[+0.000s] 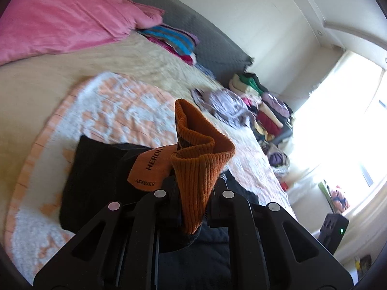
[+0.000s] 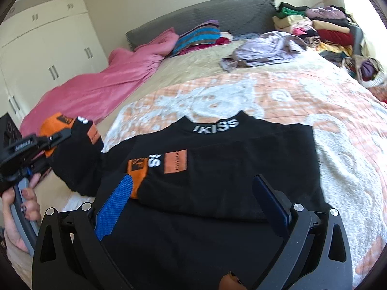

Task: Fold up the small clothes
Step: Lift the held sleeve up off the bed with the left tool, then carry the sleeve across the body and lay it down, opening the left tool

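A black sweatshirt [image 2: 217, 169] with white lettering at the collar lies flat on the orange-and-white blanket [image 2: 314, 101]. One sleeve is folded across its chest, orange cuff [image 2: 137, 169] to the left. My left gripper [image 1: 193, 193] is shut on the other sleeve's ribbed orange cuff [image 1: 200, 159], which stands up out of the jaws. In the right wrist view that left gripper [image 2: 48, 140] holds the sleeve [image 2: 75, 159] lifted off the shirt's left side, a hand [image 2: 21, 207] on its handle. My right gripper [image 2: 193, 181] hovers open over the shirt's lower part, blue-padded fingers [image 2: 113, 207] apart, nothing between them.
A pink blanket [image 2: 96, 89] lies bunched along the bed's left side. Folded striped clothes [image 2: 198, 36] sit by the grey headboard [image 2: 229, 14]. A crumpled lilac garment [image 2: 266, 50] and a heap of clothes [image 2: 326, 31] fill the far right. White wardrobes [image 2: 48, 48] stand at left.
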Available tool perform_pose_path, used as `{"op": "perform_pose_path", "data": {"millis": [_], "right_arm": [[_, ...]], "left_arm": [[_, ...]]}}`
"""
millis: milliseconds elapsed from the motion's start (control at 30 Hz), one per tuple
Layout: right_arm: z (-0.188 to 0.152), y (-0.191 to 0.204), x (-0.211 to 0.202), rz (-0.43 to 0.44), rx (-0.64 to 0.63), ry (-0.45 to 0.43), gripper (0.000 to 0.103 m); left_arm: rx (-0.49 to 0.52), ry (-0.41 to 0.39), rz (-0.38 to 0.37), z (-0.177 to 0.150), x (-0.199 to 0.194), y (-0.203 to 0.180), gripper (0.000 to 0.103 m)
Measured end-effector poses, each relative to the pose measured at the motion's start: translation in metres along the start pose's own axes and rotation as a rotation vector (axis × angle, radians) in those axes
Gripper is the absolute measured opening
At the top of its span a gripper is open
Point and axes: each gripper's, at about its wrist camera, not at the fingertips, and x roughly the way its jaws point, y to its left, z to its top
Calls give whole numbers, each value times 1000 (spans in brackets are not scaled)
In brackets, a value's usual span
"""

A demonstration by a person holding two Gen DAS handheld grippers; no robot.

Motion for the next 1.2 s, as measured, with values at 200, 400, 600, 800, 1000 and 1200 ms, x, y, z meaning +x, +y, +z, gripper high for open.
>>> {"op": "perform_pose_path", "data": {"millis": [200,400,600,800,1000,1200], "right_arm": [[-5,-23,-6,-30,52,4,98],[-6,-46,-14,-53,116,-11,98],[-3,-61,-22,-66,160,-35,98],[-3,-71,-24,-73,194,-38,98],[-5,-74,-20,-65,215,-21,98],[-8,-71,-10,-52,214,12,98]], "left_arm": [[52,58,-28,-16,17,-20,6],[99,126,-53,-33,37,-34,6],[164,218,-64,-55,63,-48,6],[234,303,-35,-81,84,-59,8],[283,378,-33,-99,95,-66,28],[299,396,-64,-99,88,-70,58]]}}
